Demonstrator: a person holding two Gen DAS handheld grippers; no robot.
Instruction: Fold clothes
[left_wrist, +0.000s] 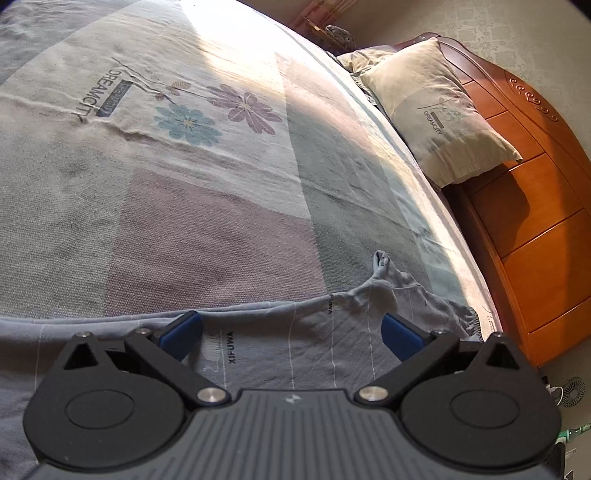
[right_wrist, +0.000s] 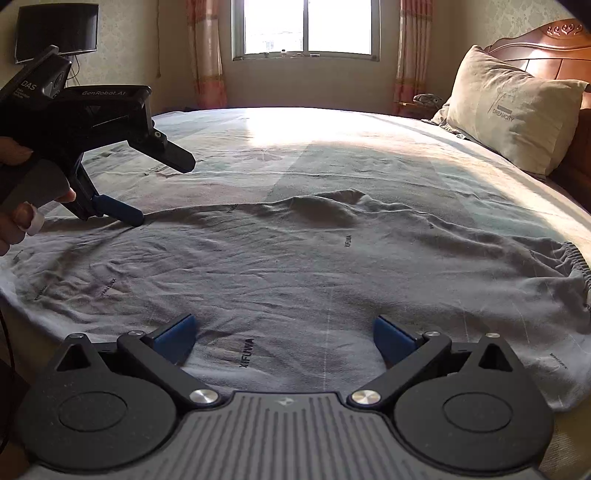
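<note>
Your grey garment (right_wrist: 295, 273) lies spread on the near bed (right_wrist: 332, 147), thin, limp, light. Both jaws stand released: left gripper (right_wrist: 129, 218) at its far edge, right gripper (right_wrist: 284, 339) nearer. Pinch hems.

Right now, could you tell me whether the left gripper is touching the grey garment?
Touching. In the right wrist view, the left gripper has its lower blue fingertip pressed onto the far edge of the grey garment, with creases running out from that spot.
</note>
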